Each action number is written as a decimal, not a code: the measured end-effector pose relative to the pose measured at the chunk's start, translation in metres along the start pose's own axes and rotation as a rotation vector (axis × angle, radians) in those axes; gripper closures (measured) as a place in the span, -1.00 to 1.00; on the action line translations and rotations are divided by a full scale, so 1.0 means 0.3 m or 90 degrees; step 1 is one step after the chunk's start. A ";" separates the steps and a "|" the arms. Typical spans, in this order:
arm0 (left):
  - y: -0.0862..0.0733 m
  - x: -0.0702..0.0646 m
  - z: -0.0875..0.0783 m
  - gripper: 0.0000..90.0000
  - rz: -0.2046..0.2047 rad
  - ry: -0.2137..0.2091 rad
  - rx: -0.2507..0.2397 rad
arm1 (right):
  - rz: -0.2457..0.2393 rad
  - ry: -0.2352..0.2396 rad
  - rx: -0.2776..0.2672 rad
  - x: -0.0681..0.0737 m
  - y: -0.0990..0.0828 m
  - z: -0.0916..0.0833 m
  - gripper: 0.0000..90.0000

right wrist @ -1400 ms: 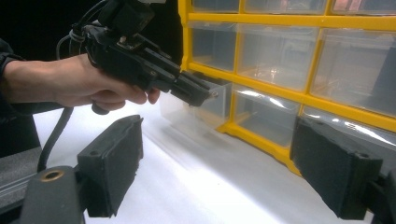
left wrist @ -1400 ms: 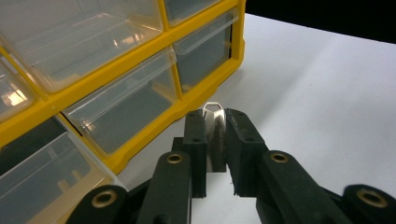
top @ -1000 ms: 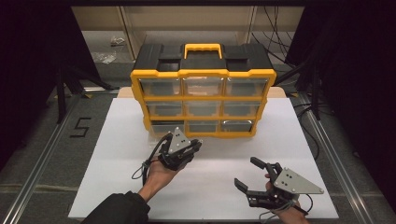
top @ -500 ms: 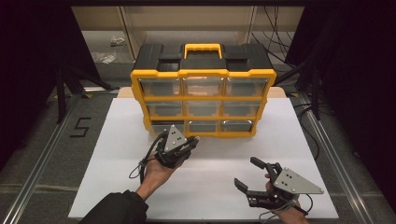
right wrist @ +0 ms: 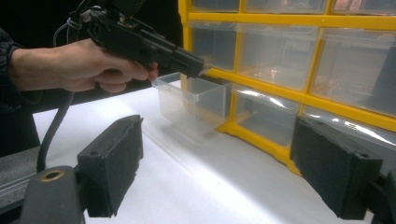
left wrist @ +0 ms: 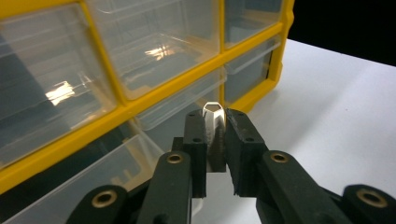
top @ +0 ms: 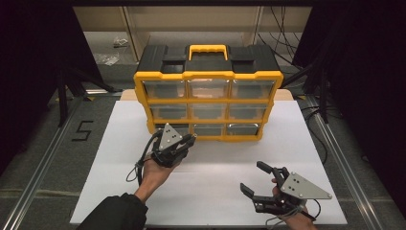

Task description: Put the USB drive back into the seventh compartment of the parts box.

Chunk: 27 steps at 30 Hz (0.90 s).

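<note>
Jaws of the left gripper (left wrist: 215, 140) pinch the handle of a clear drawer (right wrist: 194, 105) pulled partway from the yellow cabinet's (top: 208, 75) bottom-left slot, while the right gripper (top: 261, 179) rests wide apart on the table (top: 119, 139).

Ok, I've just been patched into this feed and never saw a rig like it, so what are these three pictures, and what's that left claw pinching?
A person works with two hand-held clamps. The high view looks down on a white table with a yellow drawer cabinet. The other two pictures come from cameras riding on the clamps. The left gripper is at the cabinet's bottom-left drawer, which is pulled partway out. In the left gripper view its jaws are closed on a small pale piece; it looks like the drawer's front tab, though I can't be sure. The right gripper rests low near the table's front edge, jaws wide apart and holding nothing.
</note>
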<state>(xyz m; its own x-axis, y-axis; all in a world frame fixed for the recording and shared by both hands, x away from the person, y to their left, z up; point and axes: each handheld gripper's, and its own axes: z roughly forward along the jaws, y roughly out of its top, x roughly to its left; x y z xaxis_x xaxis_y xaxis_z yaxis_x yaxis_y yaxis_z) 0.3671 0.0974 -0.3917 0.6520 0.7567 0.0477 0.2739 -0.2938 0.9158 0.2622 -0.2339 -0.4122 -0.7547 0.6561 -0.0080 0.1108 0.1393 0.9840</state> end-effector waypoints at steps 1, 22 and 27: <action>-0.001 0.009 -0.003 0.75 -0.002 0.008 -0.001 | 0.000 0.000 0.000 0.000 0.000 0.000 -0.60; -0.028 0.099 -0.023 0.75 -0.041 0.065 0.006 | 0.000 0.000 0.000 0.000 0.000 0.000 -0.60; -0.033 0.110 -0.026 0.75 -0.048 0.076 0.008 | 0.001 0.000 0.001 0.000 0.000 0.000 -0.60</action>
<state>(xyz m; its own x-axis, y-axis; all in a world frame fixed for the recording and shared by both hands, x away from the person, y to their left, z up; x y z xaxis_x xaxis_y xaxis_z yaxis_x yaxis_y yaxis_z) 0.3804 0.1300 -0.3960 0.5407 0.8408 0.0266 0.3283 -0.2400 0.9136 0.2622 -0.2339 -0.4122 -0.7549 0.6558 -0.0058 0.1129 0.1387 0.9839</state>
